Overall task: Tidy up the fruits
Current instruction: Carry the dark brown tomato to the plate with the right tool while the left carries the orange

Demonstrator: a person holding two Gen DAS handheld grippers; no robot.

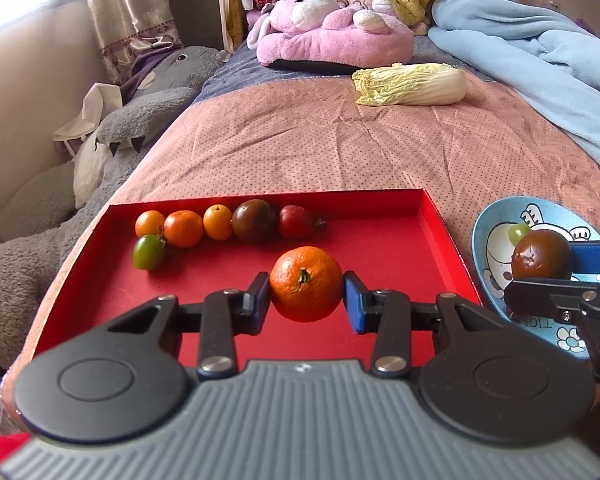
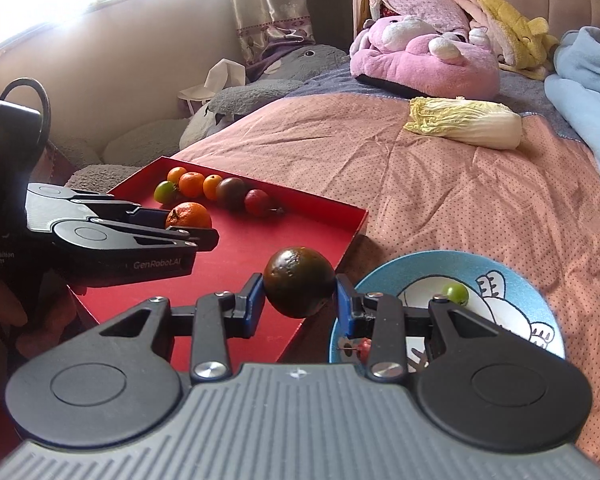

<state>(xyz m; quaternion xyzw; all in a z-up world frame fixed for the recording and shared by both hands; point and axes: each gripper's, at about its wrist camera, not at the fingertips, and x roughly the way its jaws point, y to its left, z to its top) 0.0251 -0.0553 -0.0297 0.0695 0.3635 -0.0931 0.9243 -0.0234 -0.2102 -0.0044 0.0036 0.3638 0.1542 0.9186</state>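
Observation:
My left gripper (image 1: 306, 298) is shut on an orange tangerine (image 1: 306, 283) and holds it above the red tray (image 1: 432, 236). At the tray's far side lie three small tangerines (image 1: 183, 228), a green tomato (image 1: 148, 252), a dark tomato (image 1: 254, 220) and a red fruit (image 1: 295, 221). My right gripper (image 2: 299, 300) is shut on a dark brown-green tomato (image 2: 299, 286) over the tray's right edge (image 2: 358, 224). The blue cartoon bowl (image 2: 512, 280) on the right holds a small green tomato (image 2: 455, 293) and a red fruit (image 2: 363, 347) partly hidden by my fingers.
The tray and bowl rest on a pink dotted bedspread (image 1: 340, 148). A napa cabbage (image 1: 412, 84) lies farther back. A pink plush toy (image 1: 332, 28) and a blue blanket (image 1: 540, 52) are at the head. A grey plush (image 1: 140, 120) lies off the bed's left edge.

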